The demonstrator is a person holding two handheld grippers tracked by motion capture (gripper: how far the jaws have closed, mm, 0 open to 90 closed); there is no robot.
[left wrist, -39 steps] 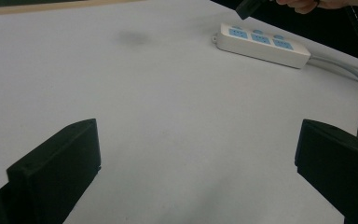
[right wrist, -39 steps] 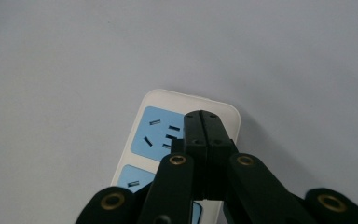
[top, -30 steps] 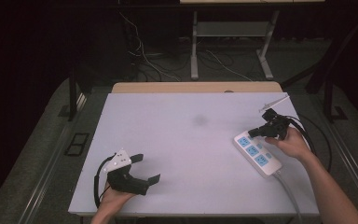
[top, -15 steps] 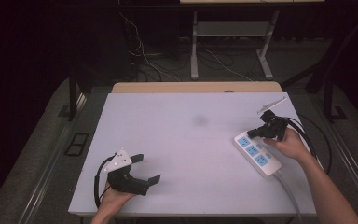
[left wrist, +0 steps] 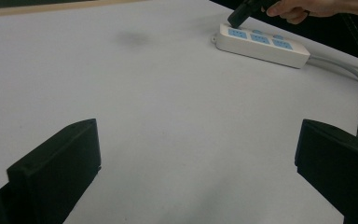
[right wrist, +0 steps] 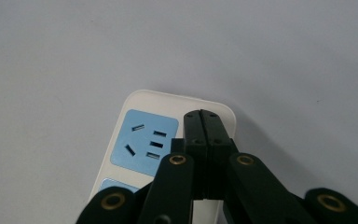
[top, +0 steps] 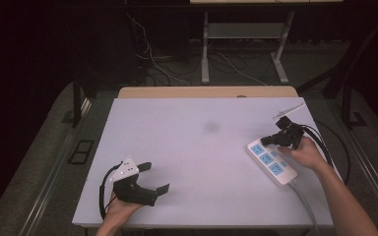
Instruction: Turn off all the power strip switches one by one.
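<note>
The white table [top: 197, 147] takes up most of the high view, bare apart from a faint grey smudge [top: 210, 127] ahead and to the left of the right gripper. The power strip [top: 272, 162] lies directly under and just behind that gripper, on the table's right side. Its long axis runs diagonally, from the far end beneath the jaw tips back toward the person and outward to the table's right edge, where its grey cable [top: 302, 196] trails off the near edge.

The right gripper [top: 270, 140] is the one at work: its jaws are pressed flat together with nothing between them, tipped down over the strip's far end. In the right gripper view the closed tips [right wrist: 201, 116] sit on or just above the white casing, beside the end blue socket [right wrist: 144, 140], which lies to their left — whether they actually touch the plastic I cannot tell. Any push or switch press would go straight down from here, I judge.

The left gripper [top: 150, 184] rests well apart at the near left — jaws spread wide, holding nothing. From it the strip [left wrist: 261, 44] lies far ahead and to the right, its long side presented crosswise. The right hand [top: 305, 155] is much the nearer.
</note>
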